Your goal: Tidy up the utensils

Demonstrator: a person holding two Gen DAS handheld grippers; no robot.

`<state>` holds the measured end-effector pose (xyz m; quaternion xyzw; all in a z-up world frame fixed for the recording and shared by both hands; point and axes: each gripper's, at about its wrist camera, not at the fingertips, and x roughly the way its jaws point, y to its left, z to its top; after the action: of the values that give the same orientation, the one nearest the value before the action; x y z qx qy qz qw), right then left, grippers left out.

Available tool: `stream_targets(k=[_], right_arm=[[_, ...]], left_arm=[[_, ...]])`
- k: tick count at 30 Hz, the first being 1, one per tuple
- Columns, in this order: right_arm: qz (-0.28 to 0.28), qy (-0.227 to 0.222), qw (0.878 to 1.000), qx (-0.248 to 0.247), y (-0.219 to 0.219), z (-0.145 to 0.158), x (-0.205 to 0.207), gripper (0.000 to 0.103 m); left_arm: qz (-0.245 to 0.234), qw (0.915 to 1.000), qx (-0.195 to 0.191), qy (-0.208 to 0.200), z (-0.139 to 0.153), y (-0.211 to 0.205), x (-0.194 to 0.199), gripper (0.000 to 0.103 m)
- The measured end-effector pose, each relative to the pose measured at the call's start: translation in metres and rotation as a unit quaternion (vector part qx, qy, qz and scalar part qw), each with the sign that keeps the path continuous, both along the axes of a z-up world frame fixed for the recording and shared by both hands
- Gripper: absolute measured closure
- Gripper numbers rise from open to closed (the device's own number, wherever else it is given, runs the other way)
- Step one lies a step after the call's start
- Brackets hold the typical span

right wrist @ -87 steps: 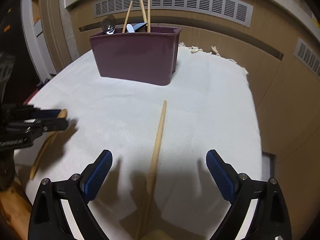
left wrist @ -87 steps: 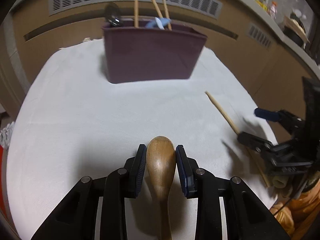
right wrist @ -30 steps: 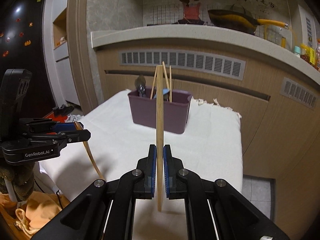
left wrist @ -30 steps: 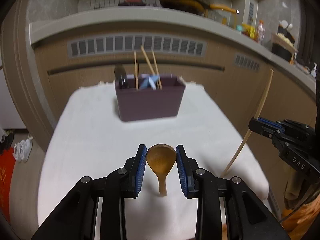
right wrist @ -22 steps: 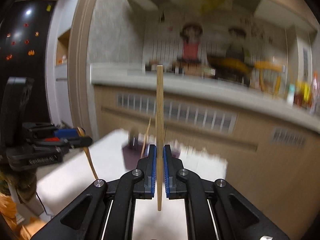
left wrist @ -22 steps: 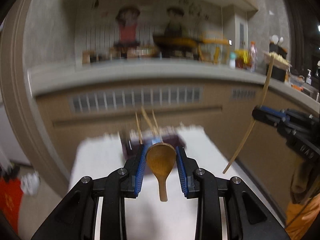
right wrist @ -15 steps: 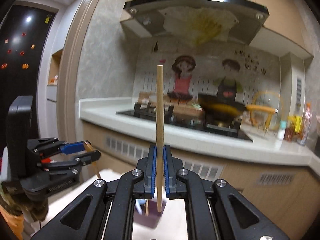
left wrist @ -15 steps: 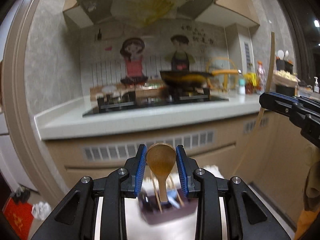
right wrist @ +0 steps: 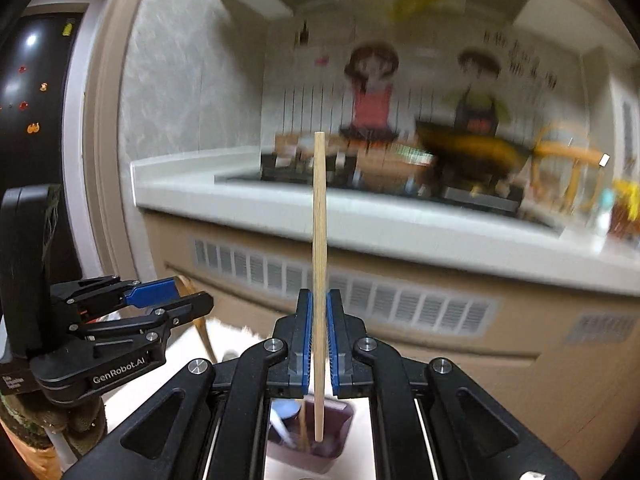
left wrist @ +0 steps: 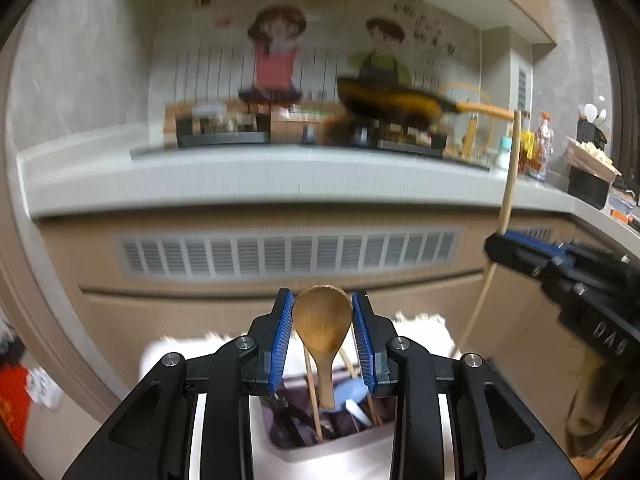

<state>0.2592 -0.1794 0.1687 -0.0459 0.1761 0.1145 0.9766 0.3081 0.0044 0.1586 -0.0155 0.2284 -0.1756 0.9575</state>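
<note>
My left gripper [left wrist: 322, 320] is shut on a wooden spoon [left wrist: 322, 326], bowl up and handle hanging down over the open top of the purple utensil bin [left wrist: 332, 446]. The bin holds chopsticks, a dark spoon and a pale blue utensil. My right gripper [right wrist: 319, 332] is shut on a single wooden chopstick [right wrist: 319, 264], held upright, its lower end above the same bin [right wrist: 324, 446]. Each gripper shows in the other's view: the right one [left wrist: 520, 248] with its chopstick [left wrist: 508, 184], the left one [right wrist: 168, 300].
The bin stands on a white cloth [left wrist: 424, 322] over a small table. Behind it is a wood-fronted kitchen counter [left wrist: 240, 176] with vent grilles [left wrist: 288, 256], a stove and a pan [left wrist: 392, 100]. The background is motion-blurred.
Both grippers lifted their utensils off the cloth, turned them upright and came over the bin. In the last half second the view tilted back downward, so the bin's opening shows below both grippers.
</note>
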Motion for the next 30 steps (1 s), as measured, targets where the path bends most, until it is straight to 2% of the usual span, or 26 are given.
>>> stream_targets(k=[4, 14, 17, 19, 22, 26, 27, 29, 30], right_arm=[[0.006, 0.042, 0.999, 0.006, 0.005, -0.039, 0.022, 0.095], [0.012, 0.147, 0.989, 0.015, 0.009, -0.114, 0.063, 0.095], [0.009, 0.169, 0.985, 0.016, 0.008, -0.134, 0.07, 0.095], [0.007, 0.176, 0.984, 0.018, 0.008, -0.141, 0.073, 0.095], [0.006, 0.188, 0.982, 0.024, 0.005, -0.149, 0.077, 0.095], [-0.001, 0.199, 0.98, 0.02, 0.003, -0.158, 0.079, 0.095], [-0.003, 0.2, 0.98, 0.017, 0.002, -0.159, 0.077, 0.093], [-0.006, 0.201, 0.979, 0.015, 0.0, -0.159, 0.073, 0.078], [-0.007, 0.198, 0.98, 0.014, -0.001, -0.157, 0.07, 0.064]], left_arm=[[-0.008, 0.9991, -0.016, 0.039, -0.035, -0.002, 0.02, 0.072], [-0.011, 0.9928, 0.012, 0.118, -0.117, -0.025, 0.047, 0.072], [-0.012, 0.9902, 0.011, 0.139, -0.134, -0.028, 0.05, 0.072], [-0.006, 0.9904, 0.019, 0.137, -0.141, -0.029, 0.051, 0.072], [0.004, 0.9911, 0.026, 0.131, -0.145, -0.031, 0.049, 0.072], [0.005, 0.989, 0.017, 0.147, -0.151, -0.026, 0.053, 0.068], [0.007, 0.989, 0.014, 0.147, -0.15, -0.025, 0.053, 0.064], [0.015, 0.9901, 0.005, 0.139, -0.146, -0.02, 0.049, 0.055], [0.021, 0.991, 0.002, 0.132, -0.143, -0.016, 0.047, 0.047]])
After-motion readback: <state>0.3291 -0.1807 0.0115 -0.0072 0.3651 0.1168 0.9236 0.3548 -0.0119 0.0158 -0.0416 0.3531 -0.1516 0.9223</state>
